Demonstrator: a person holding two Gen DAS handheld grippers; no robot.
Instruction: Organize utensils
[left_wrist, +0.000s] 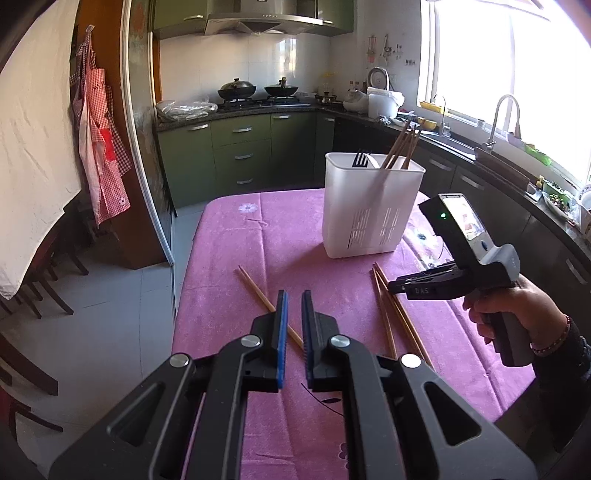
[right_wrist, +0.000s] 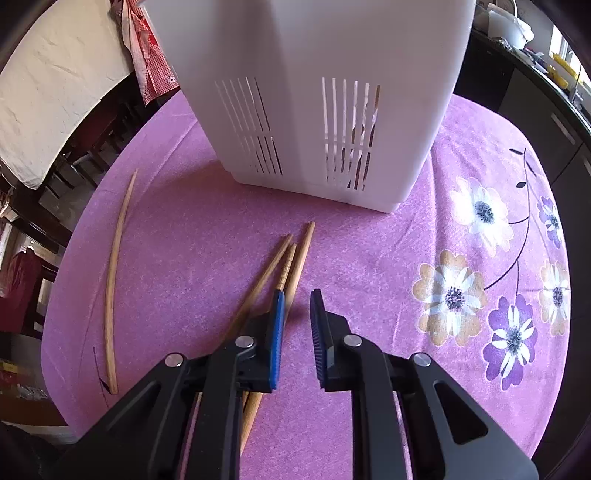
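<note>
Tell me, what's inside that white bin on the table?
Sticking out of the white bin are several wooden chopsticks and a black fork. Its walls hide whatever sits lower, apart from slivers through the slots.

The left gripper (left_wrist: 291, 306) is held low, its blue pads a little apart with nothing between them. The right gripper (right_wrist: 297, 306) is also parted and empty, held by the right hand (left_wrist: 517, 314).

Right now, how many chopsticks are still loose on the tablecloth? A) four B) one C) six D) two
A: a single chopstick lies apart on the left, and a bunch of three chopsticks lies under the open right gripper; the others already stand in the white holder.
</note>
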